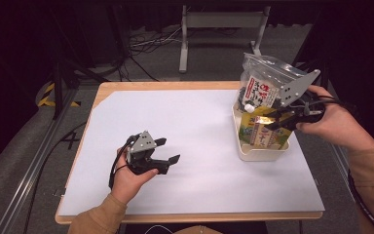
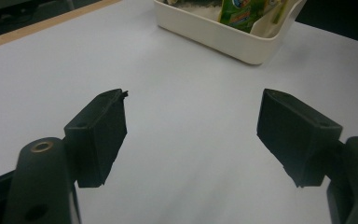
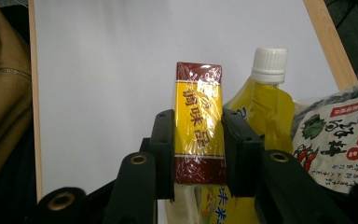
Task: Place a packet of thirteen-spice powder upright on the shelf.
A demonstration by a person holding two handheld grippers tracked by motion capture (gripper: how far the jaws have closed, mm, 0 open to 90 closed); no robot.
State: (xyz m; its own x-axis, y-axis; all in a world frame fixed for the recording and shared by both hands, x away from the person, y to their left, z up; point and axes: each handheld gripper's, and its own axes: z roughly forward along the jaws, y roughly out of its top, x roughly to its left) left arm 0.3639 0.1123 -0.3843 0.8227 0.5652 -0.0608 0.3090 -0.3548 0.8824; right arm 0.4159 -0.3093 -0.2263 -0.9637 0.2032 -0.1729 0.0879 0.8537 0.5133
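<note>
1. One left gripper (image 1: pixel 168 150) sits nearest the person, held low over the white sheet (image 1: pixel 195 141) that covers the table; its jaws stand wide apart with nothing between them, as the left gripper view shows over bare sheet.
2. One right gripper (image 1: pixel 277 118) is farther off at the right, over the tub. Its two jaws are clamped on one yellow box with dark red ends (image 3: pixel 199 122), the pads pressing its two long sides.
3. That box stands upright in the grip, just above the tub's contents, with the white sheet behind it in the right gripper view.
4. One cream tub (image 1: pixel 260 153) rests on the sheet near the table's right edge.
5. One yellow pouch with a white screw cap (image 3: pixel 265 100) stands in the tub, just beside the box.
6. One clear printed bag (image 1: pixel 260 80) rises from the tub's far end, the tallest thing there.
</note>
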